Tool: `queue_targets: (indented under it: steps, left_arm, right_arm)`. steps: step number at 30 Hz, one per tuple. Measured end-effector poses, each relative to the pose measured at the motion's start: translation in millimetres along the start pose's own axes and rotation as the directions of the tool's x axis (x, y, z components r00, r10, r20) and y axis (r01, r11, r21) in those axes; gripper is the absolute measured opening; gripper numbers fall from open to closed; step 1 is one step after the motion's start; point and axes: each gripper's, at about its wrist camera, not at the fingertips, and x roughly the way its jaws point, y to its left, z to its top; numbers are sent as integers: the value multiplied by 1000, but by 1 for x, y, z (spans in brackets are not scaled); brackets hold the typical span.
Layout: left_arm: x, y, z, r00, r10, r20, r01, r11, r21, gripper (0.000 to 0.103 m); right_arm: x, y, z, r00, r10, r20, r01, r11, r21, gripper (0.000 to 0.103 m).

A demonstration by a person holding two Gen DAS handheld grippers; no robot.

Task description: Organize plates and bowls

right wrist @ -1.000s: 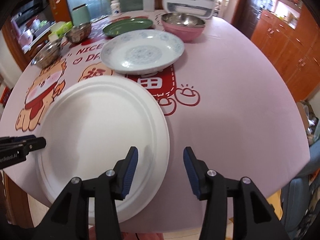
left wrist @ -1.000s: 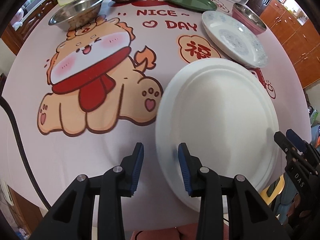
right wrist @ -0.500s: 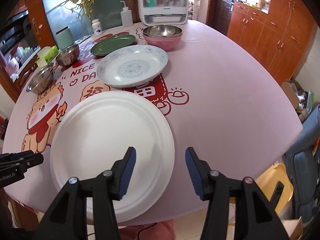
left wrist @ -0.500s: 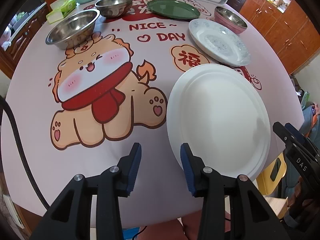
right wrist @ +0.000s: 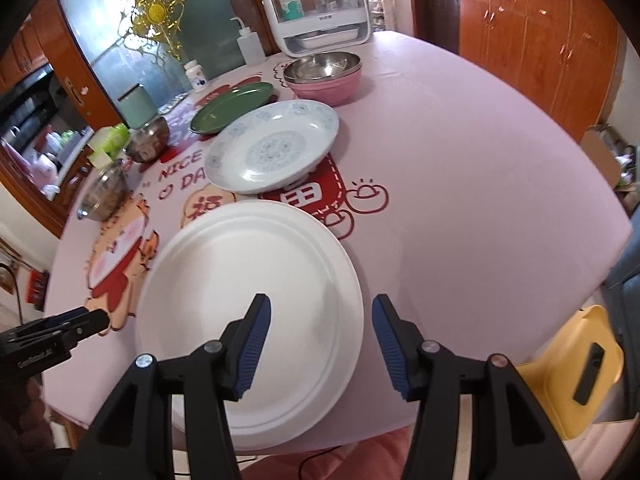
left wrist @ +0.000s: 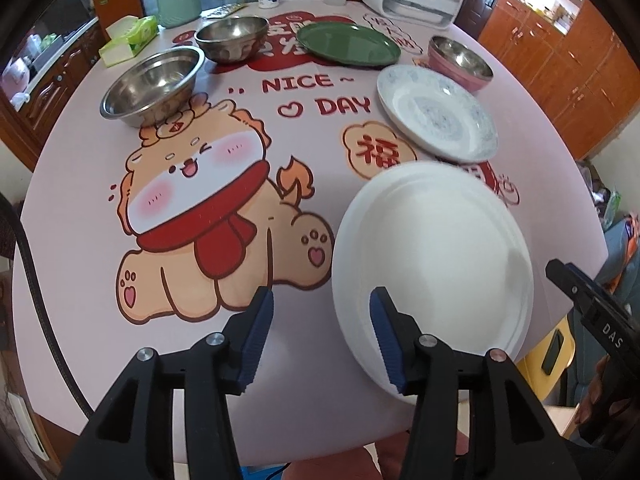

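The white plate (right wrist: 248,300) lies flat near the front edge of the desk (right wrist: 480,160), and everything else is placed from it. The left tool (left wrist: 320,320) hangs over the plate's left rim with its jaws spread and nothing between them; its right finger (left wrist: 386,336) is above the plate, its left finger above the cartoon dog (left wrist: 192,208) printed on the cloth to the plate's left. The right tool (right wrist: 320,332) hangs over the plate's right rim, jaws likewise spread and empty. Neither tool can be seen to touch the plate.

Just behind the plate sits a blue-patterned plate (right wrist: 276,146), its rim close to the white one but apart. Behind that lie a green plate (right wrist: 232,106) and, to its right, a pink bowl (right wrist: 326,80) with a steel bowl nested inside. Far to the white plate's left rear stand two separate steel bowls (left wrist: 154,84), one behind the other, with a tissue box (left wrist: 128,38) further left.
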Motion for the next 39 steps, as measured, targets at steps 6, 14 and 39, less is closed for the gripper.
queue_targets:
  steps: [6, 14, 39]
  left_arm:
    - [-5, -13, 14, 999, 31, 27, -30, 998, -47, 56]
    - [-6, -33, 31, 996, 73, 41, -67, 990, -122, 62]
    - [32, -86, 91, 981, 195, -7, -190, 944, -269, 68]
  right_arm:
    - [5, -12, 21, 998, 66, -21, -66, 998, -21, 53]
    - [21, -35, 58, 987, 148, -70, -152, 987, -56, 53]
    - [89, -74, 144, 924, 320, -208, -349, 929, -121, 53]
